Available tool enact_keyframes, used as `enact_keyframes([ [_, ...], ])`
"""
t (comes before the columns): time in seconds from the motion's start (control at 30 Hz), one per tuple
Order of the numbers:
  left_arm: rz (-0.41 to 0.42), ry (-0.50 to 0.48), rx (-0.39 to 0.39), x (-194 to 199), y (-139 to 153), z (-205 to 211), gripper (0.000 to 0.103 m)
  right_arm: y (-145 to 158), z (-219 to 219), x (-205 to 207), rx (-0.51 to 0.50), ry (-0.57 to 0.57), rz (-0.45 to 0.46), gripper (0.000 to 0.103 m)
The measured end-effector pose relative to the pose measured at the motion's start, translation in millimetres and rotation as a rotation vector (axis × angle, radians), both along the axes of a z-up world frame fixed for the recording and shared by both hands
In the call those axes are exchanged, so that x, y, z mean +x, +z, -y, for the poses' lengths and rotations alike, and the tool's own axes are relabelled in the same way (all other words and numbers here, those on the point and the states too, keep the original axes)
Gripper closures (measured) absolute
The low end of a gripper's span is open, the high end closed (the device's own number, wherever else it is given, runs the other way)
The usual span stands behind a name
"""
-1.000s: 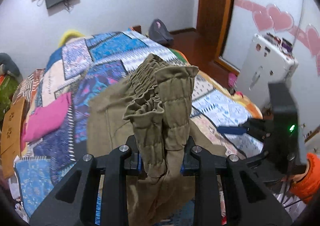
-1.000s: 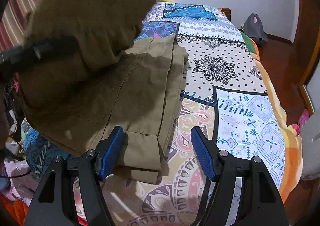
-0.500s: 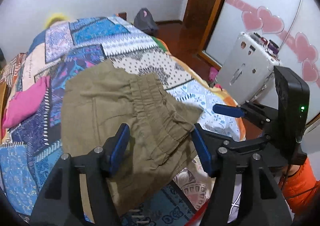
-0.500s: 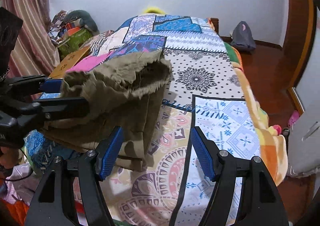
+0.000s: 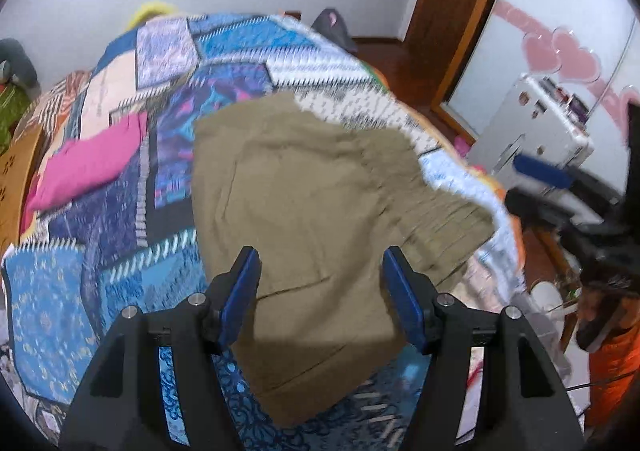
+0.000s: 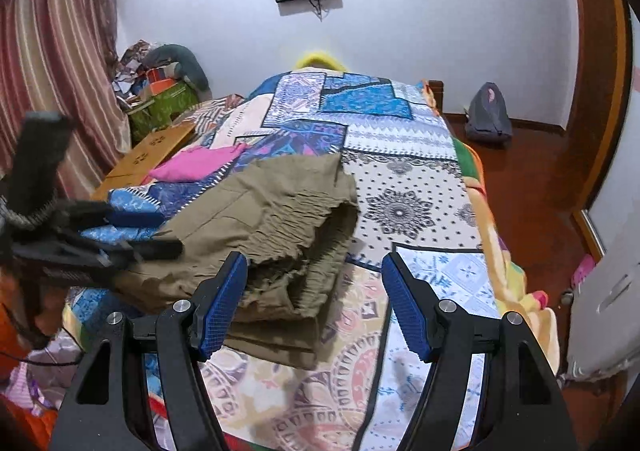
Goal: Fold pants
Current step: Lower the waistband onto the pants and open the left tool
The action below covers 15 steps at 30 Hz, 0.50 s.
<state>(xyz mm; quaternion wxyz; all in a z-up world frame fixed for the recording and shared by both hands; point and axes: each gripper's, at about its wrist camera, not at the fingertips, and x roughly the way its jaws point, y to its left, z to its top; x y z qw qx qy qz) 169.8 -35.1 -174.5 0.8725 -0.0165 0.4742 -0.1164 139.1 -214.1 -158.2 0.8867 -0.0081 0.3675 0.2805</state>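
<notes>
With both the left gripper [image 5: 320, 291] and the right gripper [image 6: 314, 301] spread apart and empty, the folded olive-green cotton pants [image 6: 276, 235] lie on the patchwork bedspread [image 6: 404, 155]; the bulging elastic waistband [image 6: 304, 239] should be pressed flat.

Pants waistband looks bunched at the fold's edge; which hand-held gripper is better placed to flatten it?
Probably right: the right hand-held gripper is open facing the pants at their bunched waistband.
</notes>
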Motion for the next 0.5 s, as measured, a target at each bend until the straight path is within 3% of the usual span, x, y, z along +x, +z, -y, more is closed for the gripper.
enact_keyframes([
  [0.17, 0.035, 0.022, 0.070, -11.2, -22.1, 10.3, 0.038, -18.7, -9.9, 3.5, -0.005, 0.005, -0.050, 0.037],
  [0.3, 0.045, 0.031, 0.071, -16.9, -23.1, 9.7, 0.038, -18.1, -0.3, 3.2, 0.063, -0.018, -0.096, 0.037],
  [0.5, 0.058, 0.084, 0.027, -15.1, 2.1, -22.4, 0.038, -0.4, -10.0, -9.3, 0.027, 0.019, -0.028, 0.037],
])
